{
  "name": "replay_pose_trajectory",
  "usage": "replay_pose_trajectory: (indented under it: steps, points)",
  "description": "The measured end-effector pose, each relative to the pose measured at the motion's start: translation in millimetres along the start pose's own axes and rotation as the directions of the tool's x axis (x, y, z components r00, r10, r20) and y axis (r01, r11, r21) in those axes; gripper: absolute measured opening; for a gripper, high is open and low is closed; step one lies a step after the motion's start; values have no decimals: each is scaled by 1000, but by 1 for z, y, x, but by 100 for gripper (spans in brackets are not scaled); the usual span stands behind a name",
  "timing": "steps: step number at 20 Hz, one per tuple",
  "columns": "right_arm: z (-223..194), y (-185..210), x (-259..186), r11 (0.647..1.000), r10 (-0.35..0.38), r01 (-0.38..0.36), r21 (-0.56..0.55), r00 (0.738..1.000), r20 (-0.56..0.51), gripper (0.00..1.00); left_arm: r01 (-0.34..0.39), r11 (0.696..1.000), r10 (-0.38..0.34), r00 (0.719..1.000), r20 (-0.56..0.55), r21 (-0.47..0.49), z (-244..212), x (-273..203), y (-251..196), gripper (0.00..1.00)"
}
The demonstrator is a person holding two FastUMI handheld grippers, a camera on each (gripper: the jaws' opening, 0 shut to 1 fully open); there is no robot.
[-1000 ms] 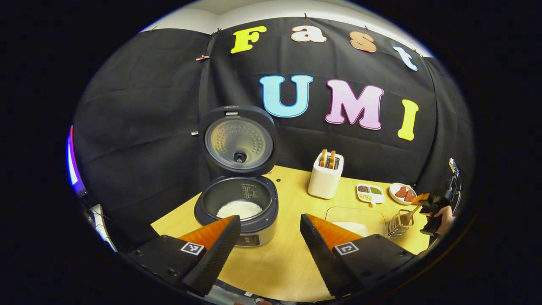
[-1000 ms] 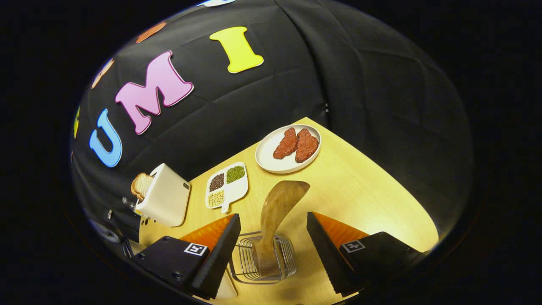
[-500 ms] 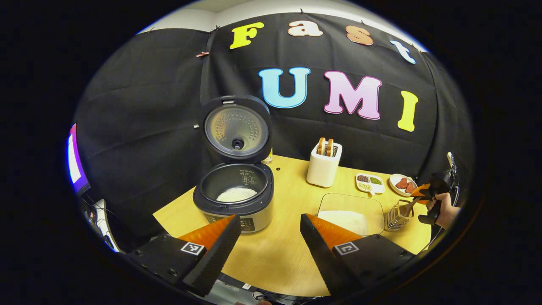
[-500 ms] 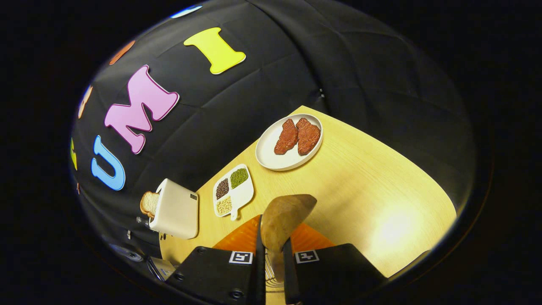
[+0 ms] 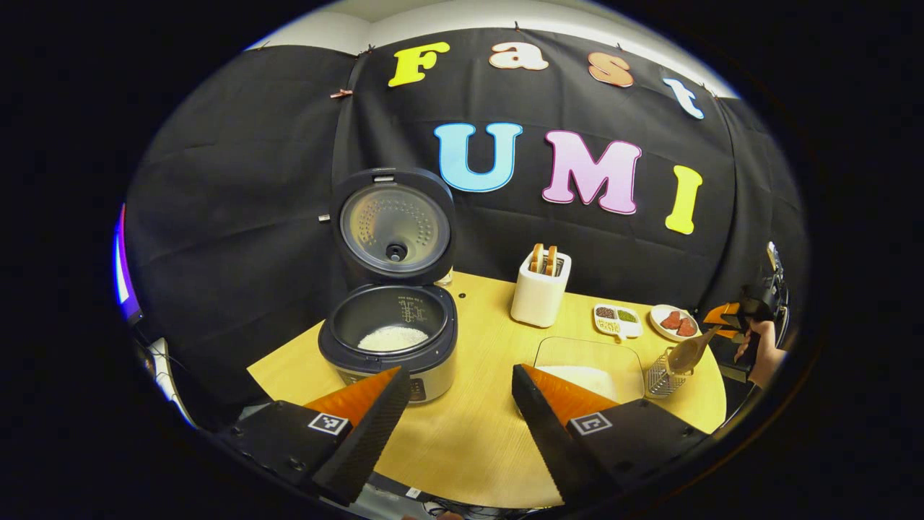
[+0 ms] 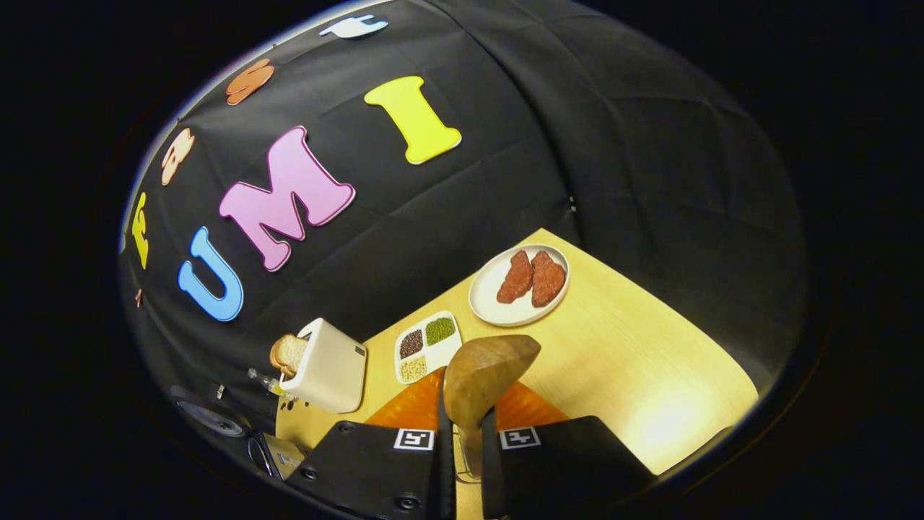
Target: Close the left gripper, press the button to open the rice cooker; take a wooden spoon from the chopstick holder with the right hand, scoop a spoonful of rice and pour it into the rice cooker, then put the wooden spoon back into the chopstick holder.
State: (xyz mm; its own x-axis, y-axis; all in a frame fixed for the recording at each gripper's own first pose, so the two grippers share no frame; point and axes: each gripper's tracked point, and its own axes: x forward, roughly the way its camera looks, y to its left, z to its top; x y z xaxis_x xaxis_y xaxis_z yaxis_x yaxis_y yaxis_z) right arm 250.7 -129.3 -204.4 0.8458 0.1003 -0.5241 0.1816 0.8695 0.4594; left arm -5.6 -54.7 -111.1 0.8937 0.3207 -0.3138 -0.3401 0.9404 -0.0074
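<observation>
The right gripper (image 6: 462, 462) is clenched on the brown wooden spoon (image 6: 482, 375), whose bowl sticks up past its fingers; in the left gripper view that spoon (image 5: 686, 354) hangs just above the wire chopstick holder (image 5: 660, 377) near the yellow worktop's (image 5: 476, 440) right edge; lift it straight up and clear of the wires, I judge, before swinging to the clear rice container (image 5: 592, 361); the left gripper (image 5: 455, 412) hangs released at the front edge, facing the open grey rice cooker (image 5: 390, 332), which the right gripper view leaves out.
</observation>
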Motion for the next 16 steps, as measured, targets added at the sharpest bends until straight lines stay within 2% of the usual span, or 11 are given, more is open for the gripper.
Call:
replay_pose_trajectory:
  steps: [4,7,9,13,16]
  points:
    - [7,29,-27,999,38,-38,9,999,32,18,33,999,-34,999,24,36,2,2,15,96]
    - [-1,63,-46,995,98,-97,-30,995,37,18,84,995,-85,996,-11,-50,-9,5,26,96]
    - [-7,86,-57,990,131,-129,-60,990,43,18,104,992,-105,994,-10,-71,-11,7,36,96]
    - [-40,130,-69,979,177,-175,-103,984,12,18,131,991,-131,991,1,13,-15,9,58,95]
    - [-70,153,-69,970,194,-194,-145,981,-13,18,161,987,-161,987,-12,12,-20,11,71,95]
